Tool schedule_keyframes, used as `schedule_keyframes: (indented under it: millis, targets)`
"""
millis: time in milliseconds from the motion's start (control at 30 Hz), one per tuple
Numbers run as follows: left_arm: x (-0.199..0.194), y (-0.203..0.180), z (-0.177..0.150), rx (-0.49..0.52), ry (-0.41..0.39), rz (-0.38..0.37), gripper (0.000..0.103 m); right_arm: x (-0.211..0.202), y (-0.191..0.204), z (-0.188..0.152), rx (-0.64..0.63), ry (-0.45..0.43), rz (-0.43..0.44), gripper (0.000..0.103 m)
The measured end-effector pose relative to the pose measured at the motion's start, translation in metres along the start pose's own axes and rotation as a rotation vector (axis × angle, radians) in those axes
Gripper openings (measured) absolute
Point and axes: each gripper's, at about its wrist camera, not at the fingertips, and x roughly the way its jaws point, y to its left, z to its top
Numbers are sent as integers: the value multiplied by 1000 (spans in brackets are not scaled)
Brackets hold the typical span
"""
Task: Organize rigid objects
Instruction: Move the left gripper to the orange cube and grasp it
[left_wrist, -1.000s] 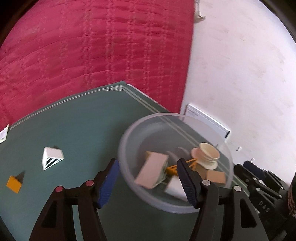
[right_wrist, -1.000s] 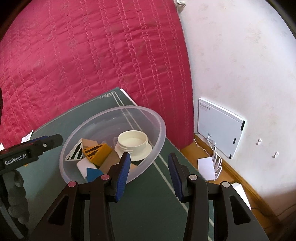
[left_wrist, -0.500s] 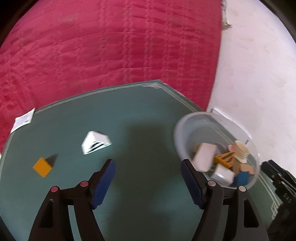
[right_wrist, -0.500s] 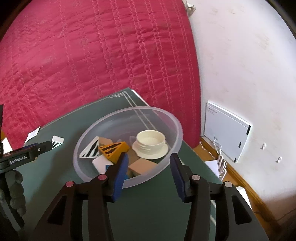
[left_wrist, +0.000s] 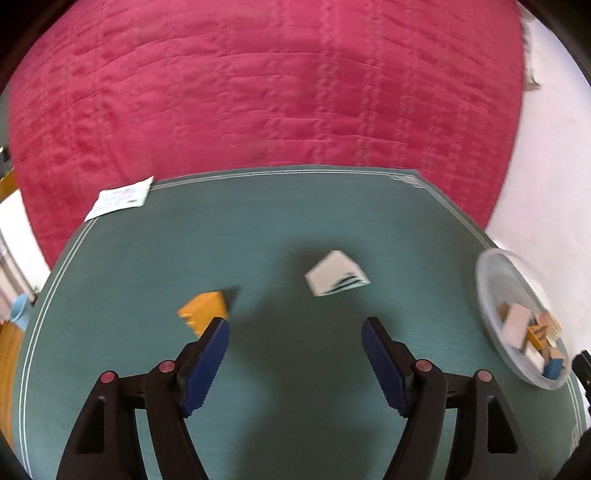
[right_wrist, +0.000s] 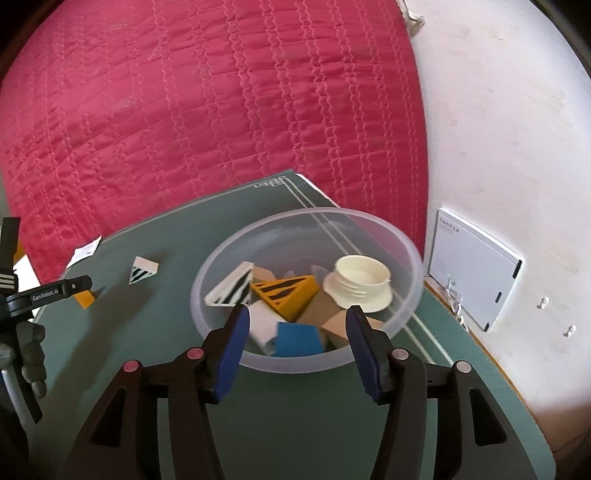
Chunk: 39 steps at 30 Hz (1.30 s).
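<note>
Two blocks loose on mat; left gripper nearest

Left gripper (left_wrist: 295, 328) empty, jaws wide; yellow block (left_wrist: 204, 309) just beside its left finger, striped white wedge (left_wrist: 337, 274) beyond, centre frame; right gripper (right_wrist: 295, 325) empty, jaws opening, facing bowl (right_wrist: 373, 218).

"GenRobot.AI" stands in white letters on the black arm of the left gripper (right_wrist: 55, 293), at the left edge of the right wrist view. Print on the paper slip (left_wrist: 120, 197) (upper left, left wrist view) and the white wall panel (right_wrist: 476, 269) is too small to read.
</note>
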Motion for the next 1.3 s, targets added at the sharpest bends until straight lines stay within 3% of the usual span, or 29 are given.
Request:
schedule_keyframes:
  millis: [400,1100,1300]
  targets:
    - [19,52,-5,-47,39,117,77,1,45,-3,-79,8,96,56]
    - [61,53,10,-101,99,152,77,17,96,-23,-169,105,195,56]
    - [72,59,7,-135,127,144,59,21,102,-26,-177,121,200,56]
